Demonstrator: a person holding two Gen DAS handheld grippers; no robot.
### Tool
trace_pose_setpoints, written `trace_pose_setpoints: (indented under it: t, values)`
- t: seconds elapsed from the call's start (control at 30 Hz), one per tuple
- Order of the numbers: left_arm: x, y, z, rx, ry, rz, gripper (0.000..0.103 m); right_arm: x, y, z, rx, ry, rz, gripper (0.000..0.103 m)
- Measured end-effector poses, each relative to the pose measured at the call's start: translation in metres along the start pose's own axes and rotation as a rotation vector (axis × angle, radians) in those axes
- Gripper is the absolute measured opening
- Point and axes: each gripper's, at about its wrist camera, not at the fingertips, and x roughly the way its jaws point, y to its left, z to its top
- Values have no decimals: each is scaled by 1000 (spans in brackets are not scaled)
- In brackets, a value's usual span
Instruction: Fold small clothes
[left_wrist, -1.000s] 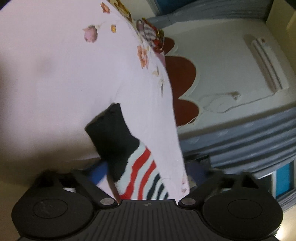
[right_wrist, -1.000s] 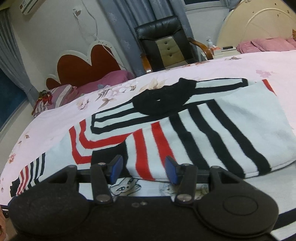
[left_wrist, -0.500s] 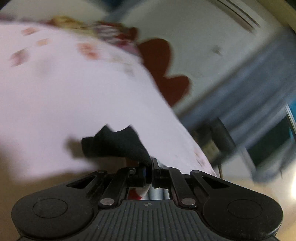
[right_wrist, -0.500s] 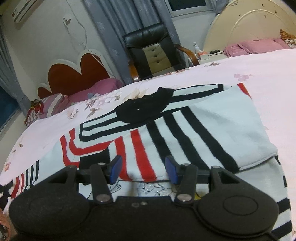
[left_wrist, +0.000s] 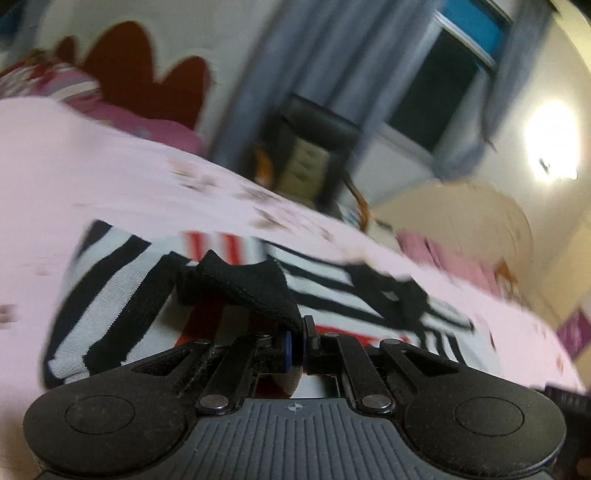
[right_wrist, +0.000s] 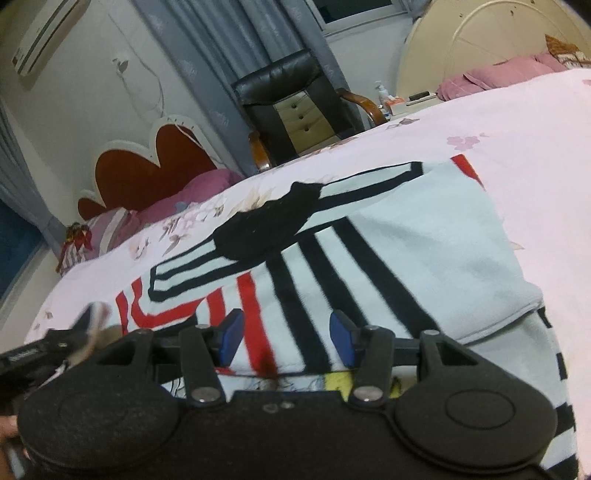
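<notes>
A white sweater (right_wrist: 406, 229) with black and red stripes lies spread on the pink floral bedsheet (right_wrist: 517, 122), one side folded over its body. Its black collar (right_wrist: 266, 229) faces the far side. My left gripper (left_wrist: 299, 332) is shut on the black sleeve cuff (left_wrist: 240, 288) and holds it lifted above the striped sweater (left_wrist: 110, 295); this view is motion-blurred. My right gripper (right_wrist: 286, 332) stands open low over the sweater's near part, blue pads (right_wrist: 231, 334) apart, nothing pinched between them. A blurred black gripper body shows at the right wrist view's left edge.
A black leather chair (right_wrist: 288, 96) stands beyond the bed's far edge, by grey curtains (right_wrist: 221, 55). A red scalloped headboard (right_wrist: 147, 166) and pink pillows (right_wrist: 207, 188) are at far left. A cream round headboard (right_wrist: 480, 40) and a cluttered nightstand (right_wrist: 406, 99) are at far right.
My left gripper closed on the black cuff, rolled, and swept it off the bare sheet to above the sweater. The right gripper shifted slightly and stayed open.
</notes>
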Motion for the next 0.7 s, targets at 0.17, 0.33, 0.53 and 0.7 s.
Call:
trace_pose_setpoints:
  t: [0.17, 0.33, 0.53, 0.7]
  values:
    - [24, -76, -8, 137, 64, -49, 5, -7, -21, 4, 39, -7, 7, 50]
    - [35, -130, -40, 233, 122, -48, 5, -15, -44, 5, 85, -10, 15, 50]
    - [38, -156, -67, 336, 138, -59, 39, -20, -59, 6, 128, -14, 34, 57]
    - [20, -165, -79, 366, 97, -148, 69, -17, -55, 6, 135, -8, 54, 58]
